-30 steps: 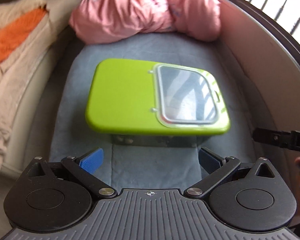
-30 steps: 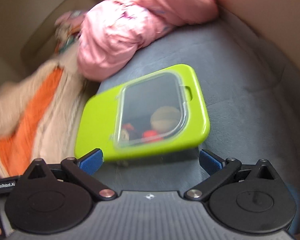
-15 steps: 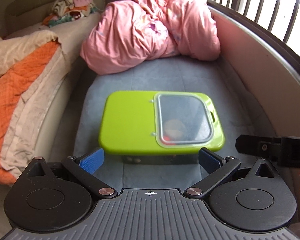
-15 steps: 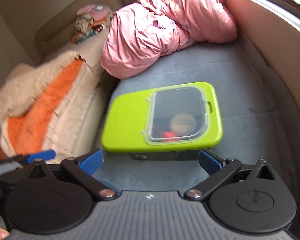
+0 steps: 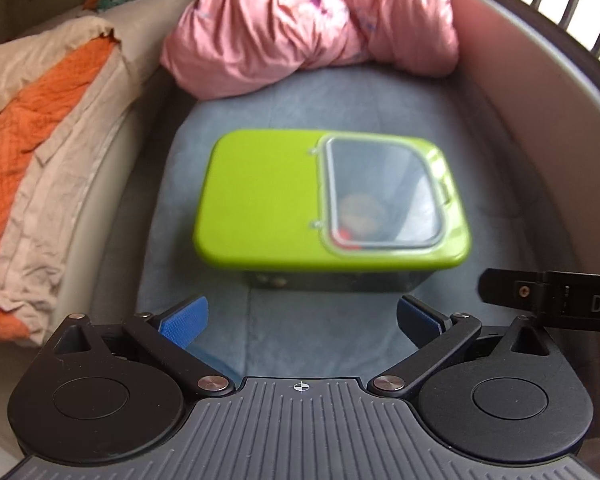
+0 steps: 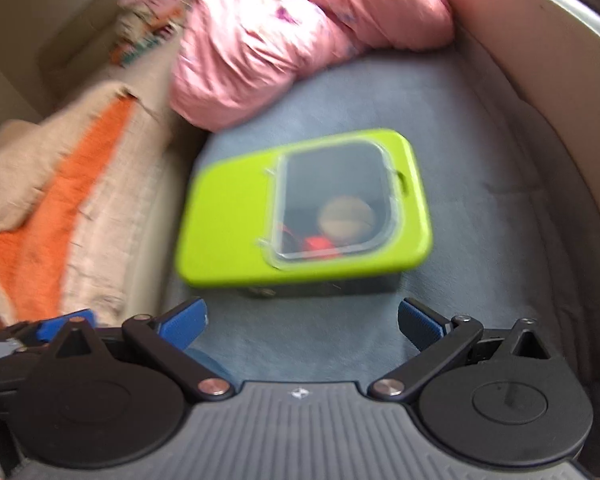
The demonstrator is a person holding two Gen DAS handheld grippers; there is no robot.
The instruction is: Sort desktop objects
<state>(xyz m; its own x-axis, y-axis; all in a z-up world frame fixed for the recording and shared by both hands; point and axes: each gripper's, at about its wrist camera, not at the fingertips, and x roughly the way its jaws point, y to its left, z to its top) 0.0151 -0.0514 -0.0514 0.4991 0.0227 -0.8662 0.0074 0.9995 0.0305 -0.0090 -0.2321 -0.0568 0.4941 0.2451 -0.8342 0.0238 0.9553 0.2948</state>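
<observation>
A dark box with a lime-green lid (image 5: 260,200) (image 6: 236,220) sits on a grey-blue cushion (image 5: 320,340) (image 6: 320,340). A clear window flap (image 5: 384,196) (image 6: 332,204) in the lid lies closed; a tan ball (image 6: 346,218) and something red (image 6: 320,245) show through it. My left gripper (image 5: 300,318) hovers open just in front of the box, nothing between its blue pads (image 5: 184,320). My right gripper (image 6: 302,318) is open too, near the box's front, empty. The black body of the right gripper (image 5: 548,300) juts into the left wrist view at the right edge.
A crumpled pink quilt (image 5: 312,20) (image 6: 300,36) lies behind the box. An orange and beige blanket (image 5: 40,152) (image 6: 60,192) is heaped at the left. A curved padded wall (image 5: 540,92) (image 6: 540,80) closes the right side. A blue pad of the left gripper (image 6: 64,323) shows low left.
Both grippers have moved closer to the box since half a second ago, after pulling back before that; the box looks larger. Both stay open and the flap stays closed.
</observation>
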